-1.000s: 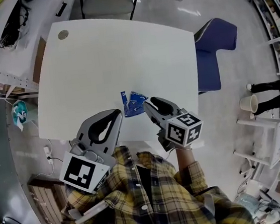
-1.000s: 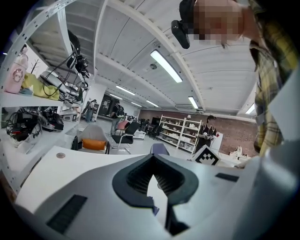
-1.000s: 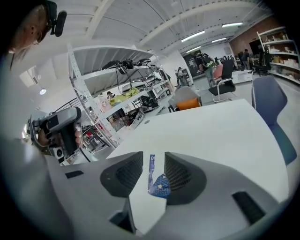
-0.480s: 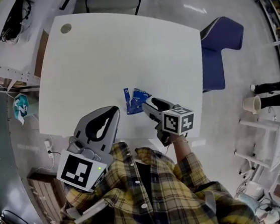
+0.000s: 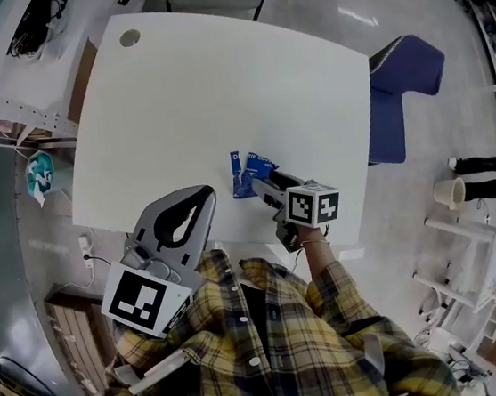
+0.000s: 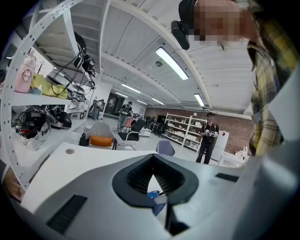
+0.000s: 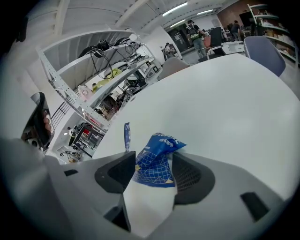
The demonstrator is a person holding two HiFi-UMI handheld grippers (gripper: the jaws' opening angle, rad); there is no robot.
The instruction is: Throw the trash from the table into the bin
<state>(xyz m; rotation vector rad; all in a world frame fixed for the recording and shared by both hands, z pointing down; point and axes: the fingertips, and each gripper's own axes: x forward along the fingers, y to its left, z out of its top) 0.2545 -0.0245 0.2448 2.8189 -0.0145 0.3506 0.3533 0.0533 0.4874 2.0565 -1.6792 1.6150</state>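
Observation:
A crumpled blue wrapper [image 5: 250, 164] lies near the front edge of the white table [image 5: 216, 80], with a narrow blue torn strip [image 5: 235, 169] at its left. My right gripper [image 5: 263, 183] points down at it. In the right gripper view the wrapper [image 7: 158, 157] sits between the jaws of that gripper [image 7: 153, 158], which are opening and stand apart from it. My left gripper [image 5: 203, 195] hovers over the table's front edge to the left, jaws together and empty. A bit of the wrapper [image 6: 153, 195] shows past its fingers [image 6: 151, 161].
A blue chair [image 5: 404, 84] stands off the table's right side. A paper cup [image 5: 447, 193] rests on white shelving at the far right. Shelves with cables line the left. A round grommet [image 5: 130, 38] marks the table's far left corner. No bin shows.
My right gripper has sunk toward the table and now straddles the blue wrapper. The left gripper has stayed where it was.

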